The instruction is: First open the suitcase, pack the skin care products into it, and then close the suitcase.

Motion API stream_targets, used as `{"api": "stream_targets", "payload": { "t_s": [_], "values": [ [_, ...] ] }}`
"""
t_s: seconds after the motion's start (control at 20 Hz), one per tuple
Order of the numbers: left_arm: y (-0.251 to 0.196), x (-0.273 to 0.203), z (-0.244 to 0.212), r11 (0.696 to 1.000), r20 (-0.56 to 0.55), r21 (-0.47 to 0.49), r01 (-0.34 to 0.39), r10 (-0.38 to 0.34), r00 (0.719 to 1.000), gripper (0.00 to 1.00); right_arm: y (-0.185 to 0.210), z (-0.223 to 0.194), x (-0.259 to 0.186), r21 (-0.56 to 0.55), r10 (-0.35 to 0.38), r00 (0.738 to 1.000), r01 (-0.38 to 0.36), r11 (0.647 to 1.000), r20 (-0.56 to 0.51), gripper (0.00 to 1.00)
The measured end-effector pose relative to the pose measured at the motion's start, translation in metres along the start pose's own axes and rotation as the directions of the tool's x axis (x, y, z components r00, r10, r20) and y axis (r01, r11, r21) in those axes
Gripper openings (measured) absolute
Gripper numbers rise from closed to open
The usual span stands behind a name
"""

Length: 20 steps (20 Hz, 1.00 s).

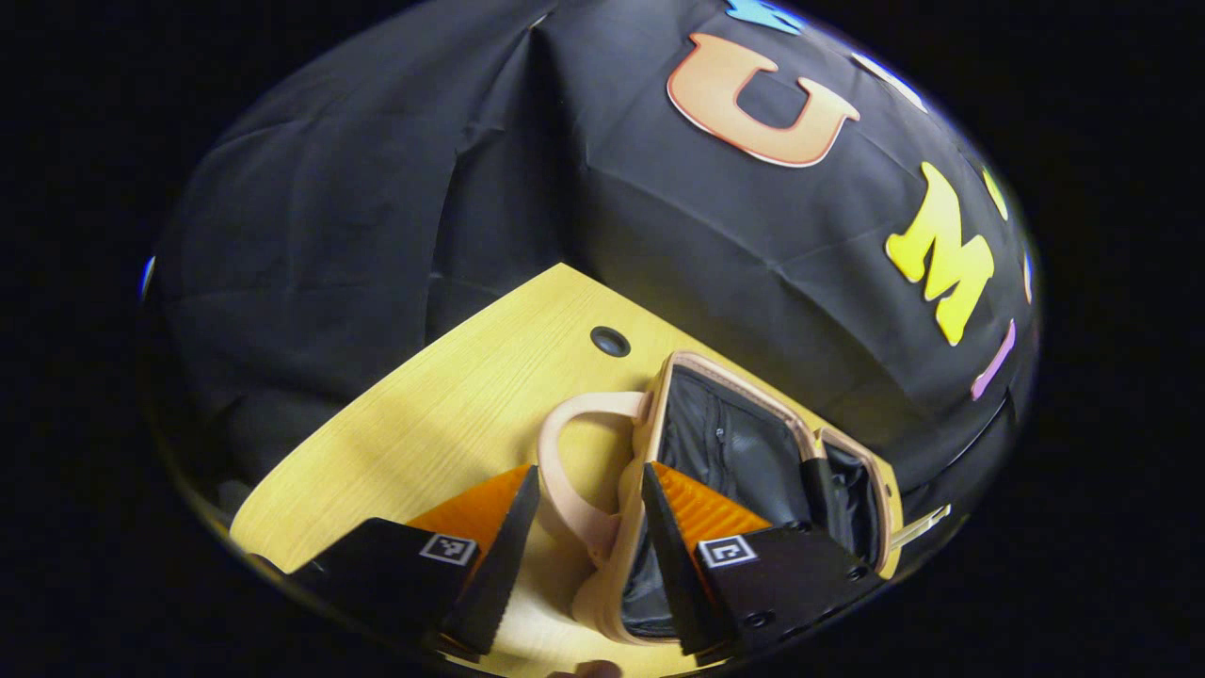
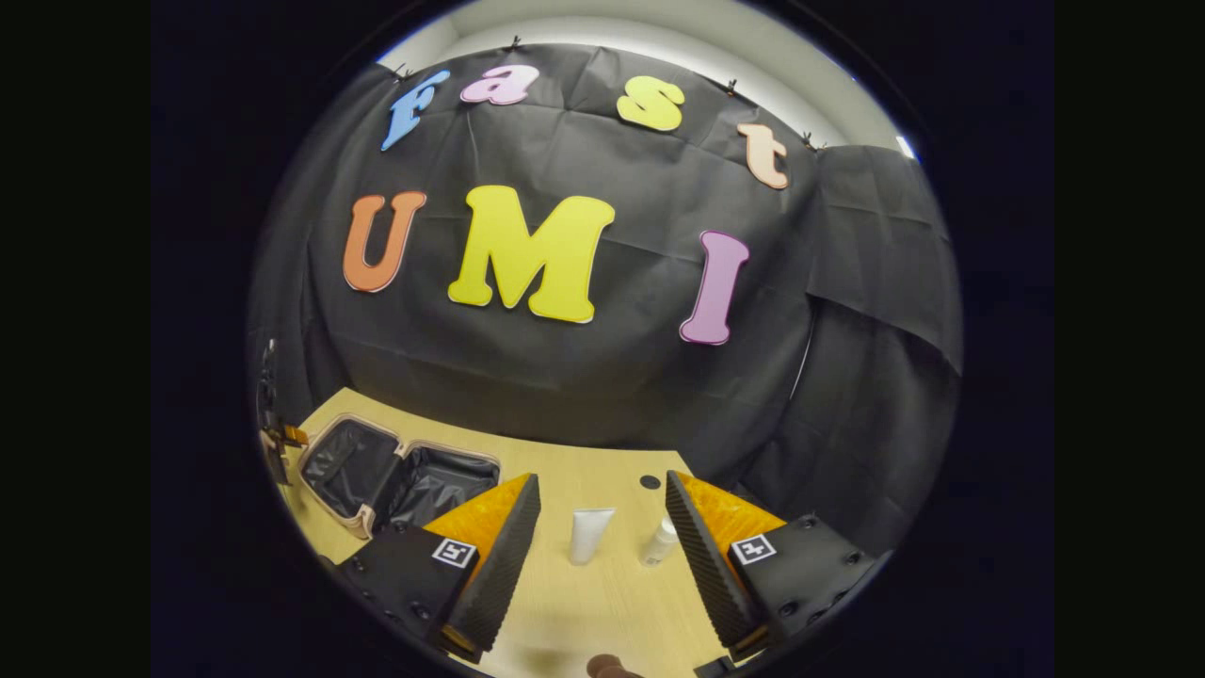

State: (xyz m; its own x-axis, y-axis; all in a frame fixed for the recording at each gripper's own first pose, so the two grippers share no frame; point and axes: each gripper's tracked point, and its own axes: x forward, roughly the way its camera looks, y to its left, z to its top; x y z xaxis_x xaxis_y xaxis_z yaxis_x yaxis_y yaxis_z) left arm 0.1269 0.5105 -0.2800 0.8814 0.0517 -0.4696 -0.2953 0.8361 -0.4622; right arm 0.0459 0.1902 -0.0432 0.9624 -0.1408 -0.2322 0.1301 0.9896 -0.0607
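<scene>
The suitcase (image 2: 395,480) is seen lying open on the left of the wooden worktop (image 2: 602,603), its black lining exposed. In the left gripper view, the left claw (image 1: 588,556) is held wide open with nothing gripped, its fingers standing either side of the suitcase's pale handle (image 1: 565,471). In the right gripper view, the right claw (image 2: 602,556) is likewise spread wide and empty. Beyond its fingers, a white tube (image 2: 589,535) and a small white bottle (image 2: 660,541) are found near each other on the worktop, right of the suitcase.
</scene>
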Motion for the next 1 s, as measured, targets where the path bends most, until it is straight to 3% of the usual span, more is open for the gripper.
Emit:
{"api": "stream_targets", "payload": {
  "t_s": [0.1, 0.35, 0.65, 1.0],
  "values": [
    [-0.012, -0.007, -0.002, 1.000, 0.008, 0.019, -0.004, 0.003, 1.000, 0.85, -0.003, -0.007, 0.002, 0.003, 0.014, 1.000, -0.014, 1.000, -0.006, 0.79],
    [-0.069, -0.034, -0.012, 0.991, 0.034, 0.135, 0.007, -0.012, 0.999, 0.96, -0.028, -0.023, 0.011, 0.000, 0.060, 0.998, -0.060, 0.998, -0.010, 0.80],
    [-0.189, -0.051, -0.066, 0.969, 0.003, 0.235, 0.082, -0.085, 0.996, 0.98, -0.097, -0.042, 0.032, 0.003, 0.076, 0.997, -0.076, 0.997, -0.005, 0.79],
    [-0.344, -0.063, -0.163, 0.891, -0.136, 0.370, 0.264, -0.229, 0.964, 0.99, -0.163, -0.069, 0.050, -0.038, 0.118, 0.993, -0.118, 0.992, -0.009, 0.80]
  ]
}}
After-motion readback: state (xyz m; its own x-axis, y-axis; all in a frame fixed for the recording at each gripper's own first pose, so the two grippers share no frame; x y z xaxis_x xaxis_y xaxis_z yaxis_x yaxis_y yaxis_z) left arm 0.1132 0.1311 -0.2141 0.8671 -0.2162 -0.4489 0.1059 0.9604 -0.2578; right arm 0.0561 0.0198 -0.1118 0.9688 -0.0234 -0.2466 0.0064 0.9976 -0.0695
